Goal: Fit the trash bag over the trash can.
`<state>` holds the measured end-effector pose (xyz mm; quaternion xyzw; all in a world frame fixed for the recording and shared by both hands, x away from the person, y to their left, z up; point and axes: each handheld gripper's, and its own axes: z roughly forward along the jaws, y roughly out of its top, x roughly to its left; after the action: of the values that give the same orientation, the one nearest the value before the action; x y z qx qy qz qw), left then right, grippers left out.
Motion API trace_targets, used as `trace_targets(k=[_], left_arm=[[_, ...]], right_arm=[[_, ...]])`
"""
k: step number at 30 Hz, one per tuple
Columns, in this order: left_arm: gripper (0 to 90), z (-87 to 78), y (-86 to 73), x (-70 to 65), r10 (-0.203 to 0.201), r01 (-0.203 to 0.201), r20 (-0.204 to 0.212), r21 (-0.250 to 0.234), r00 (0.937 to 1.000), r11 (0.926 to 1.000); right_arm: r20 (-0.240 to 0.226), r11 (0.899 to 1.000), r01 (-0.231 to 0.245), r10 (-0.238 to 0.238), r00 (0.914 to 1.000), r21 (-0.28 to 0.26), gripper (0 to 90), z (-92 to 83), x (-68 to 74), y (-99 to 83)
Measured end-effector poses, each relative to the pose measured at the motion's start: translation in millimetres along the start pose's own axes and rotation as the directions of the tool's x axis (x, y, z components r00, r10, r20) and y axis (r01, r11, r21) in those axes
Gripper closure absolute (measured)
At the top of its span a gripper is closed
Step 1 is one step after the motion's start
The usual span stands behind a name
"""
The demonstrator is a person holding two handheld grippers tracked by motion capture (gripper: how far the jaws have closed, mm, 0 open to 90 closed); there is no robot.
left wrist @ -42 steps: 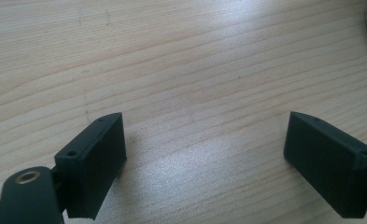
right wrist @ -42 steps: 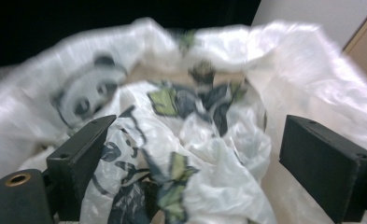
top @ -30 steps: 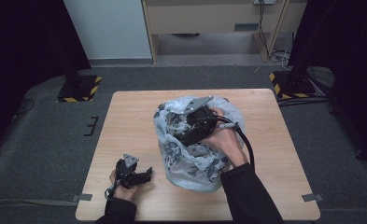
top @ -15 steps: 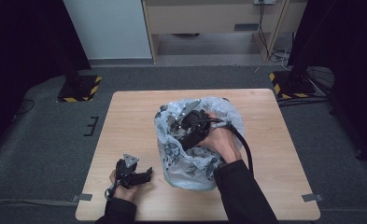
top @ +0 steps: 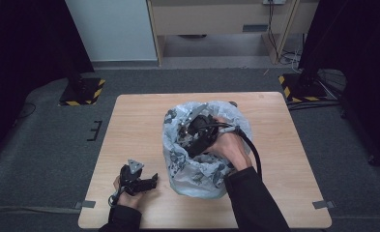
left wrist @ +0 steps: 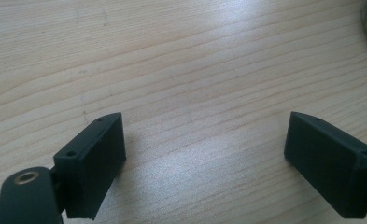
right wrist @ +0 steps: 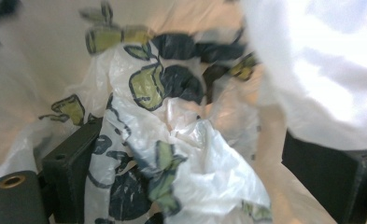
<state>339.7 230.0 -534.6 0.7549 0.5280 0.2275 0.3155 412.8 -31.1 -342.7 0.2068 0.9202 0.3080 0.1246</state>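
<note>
1. Plastic bag with a printed apple pattern stands upright near the middle of the wooden table, its mouth gaping upward. It likely stays erect because the film is bunched and crumpled at the base.

2. Right tongs reach down into that mouth, the person's right hand resting at the bag's rim. Tipped downward like this, they can get at the inside rather than the outer wall.

3. From the right gripper view, the jaws stand wide, and a crumpled fold of the bag's printed film bulges up between them. The pads do not look pressed on it; the fold lies nearer the left jaw, and I cannot tell whether it touches. I'd judge the tongs are set to pinch this fold, or are feeling for something under it; what lies beneath is hidden.

4. Left tongs lie low on the table near its front edge, to the left of the bag and apart from it. Their jaws are spread wide over bare wood, holding nothing. They seem parked out of the way, close enough to steady the bag if it tips.
</note>
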Motion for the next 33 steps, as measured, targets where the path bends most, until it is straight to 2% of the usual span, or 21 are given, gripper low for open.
trace_targets(k=[3, 8, 20, 30, 33], left_arm=[[11.9, 0.0, 0.0, 0.0, 0.0, 0.0, 0.0, 0.0, 1.0, 1.0], [11.9, 0.0, 0.0, 0.0, 0.0, 0.0, 0.0, 0.0, 1.0, 1.0], [11.9, 0.0, 0.0, 0.0, 0.0, 0.0, 0.0, 0.0, 1.0, 1.0], [11.9, 0.0, 0.0, 0.0, 0.0, 0.0, 0.0, 0.0, 1.0, 1.0], [11.9, 0.0, 0.0, 0.0, 0.0, 0.0, 0.0, 0.0, 1.0, 1.0]], right_arm=[[0.023, 0.999, 0.002, -0.001, 0.9997, -0.048, 10.4, -11.7, 0.3, 3.8], [0.052, 0.996, -0.009, 0.014, 0.9985, -0.093, 10.3, -25.6, -0.4, 8.3], [0.069, 0.989, -0.013, 0.023, 0.9974, -0.147, 10.4, -34.3, 3.0, 11.6], [0.099, 0.963, -0.025, 0.054, 0.9936, -0.27, 10.4, -60.4, 3.1, 15.7], [0.116, 0.941, -0.036, 0.079, 0.9901, -0.336, 10.6, -68.6, 1.7, 17.4]])
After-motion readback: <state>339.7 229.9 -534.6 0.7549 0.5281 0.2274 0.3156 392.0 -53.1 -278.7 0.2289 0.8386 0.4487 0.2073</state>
